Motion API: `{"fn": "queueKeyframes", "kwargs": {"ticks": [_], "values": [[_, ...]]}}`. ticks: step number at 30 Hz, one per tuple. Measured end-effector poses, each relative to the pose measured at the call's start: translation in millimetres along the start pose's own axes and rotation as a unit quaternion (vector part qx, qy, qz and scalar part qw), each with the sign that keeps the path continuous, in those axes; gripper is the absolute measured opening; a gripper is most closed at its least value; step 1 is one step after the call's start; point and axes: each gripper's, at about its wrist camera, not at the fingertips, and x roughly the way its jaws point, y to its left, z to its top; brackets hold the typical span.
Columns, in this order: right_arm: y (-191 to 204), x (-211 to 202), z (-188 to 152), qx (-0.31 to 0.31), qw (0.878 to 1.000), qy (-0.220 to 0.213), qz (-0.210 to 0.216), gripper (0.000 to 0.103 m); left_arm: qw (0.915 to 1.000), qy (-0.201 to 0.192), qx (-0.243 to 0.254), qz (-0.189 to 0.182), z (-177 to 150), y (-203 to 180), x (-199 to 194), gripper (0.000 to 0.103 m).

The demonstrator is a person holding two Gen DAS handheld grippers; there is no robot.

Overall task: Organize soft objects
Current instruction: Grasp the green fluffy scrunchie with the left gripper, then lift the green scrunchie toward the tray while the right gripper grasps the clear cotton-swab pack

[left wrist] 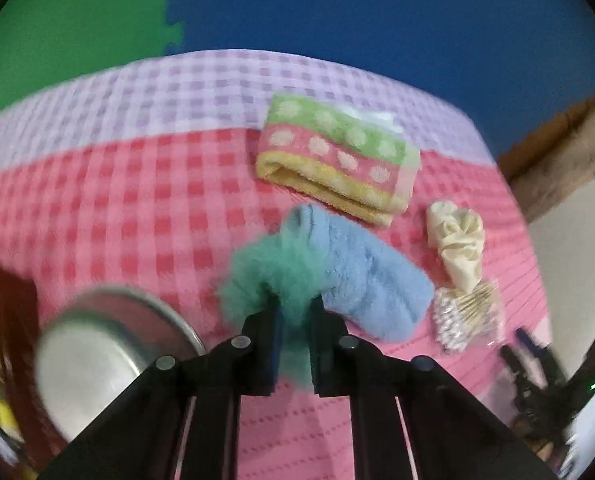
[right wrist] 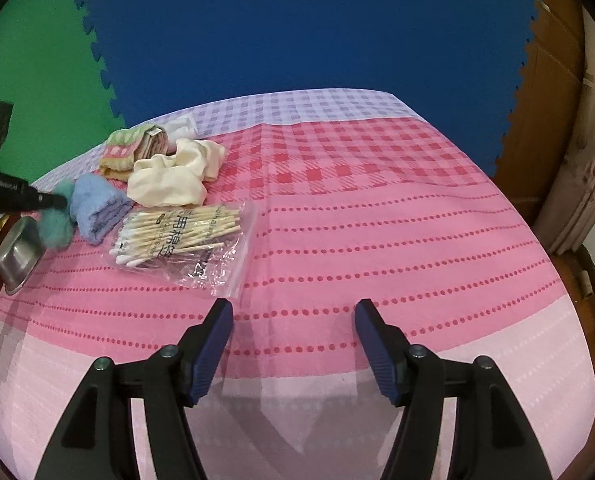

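Teal fluffy piece (left wrist: 275,276): long-pile, very soft, seemingly light; it lies on the pink checked cloth (left wrist: 117,208) at the near end of a rolled blue plush towel (left wrist: 371,276), touching it, and whether the two are one item I cannot tell. Left gripper (left wrist: 295,312): jaws closed on the teal fluff, pile bulging out on both sides of the pads. Handling, as I judge it: it will squash flat and may slip, so a deep bite through the bulk holds better than a pinch of fibres, which could shed. Beyond the blue roll: folded dotted towel (left wrist: 337,156), stiffer, best taken at its folded edge. To the right: crumpled cream cloth (right wrist: 169,180), limp; bag of cotton swabs (right wrist: 181,232), slick plastic. Left of the gripper: metal dish (left wrist: 109,344). Right gripper (right wrist: 293,340): jaws apart, nothing between them, over bare cloth well clear of the pile.
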Motion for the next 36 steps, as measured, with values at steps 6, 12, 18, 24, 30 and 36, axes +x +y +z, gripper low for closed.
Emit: {"fn": "queueKeyframes", "kwargs": {"ticks": [6,12,18,24,30,36], "values": [[-1.7,1.0,0.8,0.004,1.0,0.002,0.006,0.065,0.998,-0.054,0.026,-0.02,-52.4,-19.2,-50.1,0.009],[-6.6,-8.1,8.3,-0.004,0.996,-0.005,0.094,0.065,0.9958,-0.061,0.027,-0.063,-105.4,-23.3,-91.3,0.009],[30.3,-4.9,44.4,-0.182,0.97,0.02,0.16,0.065,0.9962,-0.054,-0.001,-0.068,-134.7,-11.1,-113.0,0.009],[78.1,29.1,62.8,-0.377,0.914,0.083,0.127,0.065,0.9961,-0.063,-0.022,-0.058,-150.2,2.4,-132.5,0.009],[92.5,59.0,72.8,-0.425,0.883,0.137,0.144,0.065,0.9956,-0.063,-0.043,-0.055,-152.0,13.4,-139.7,0.009],[101.5,78.4,84.2,-0.408,0.867,0.209,0.194,0.07,0.9952,-0.068,-0.046,-0.052,-151.1,16.0,-145.9,0.01]]}}
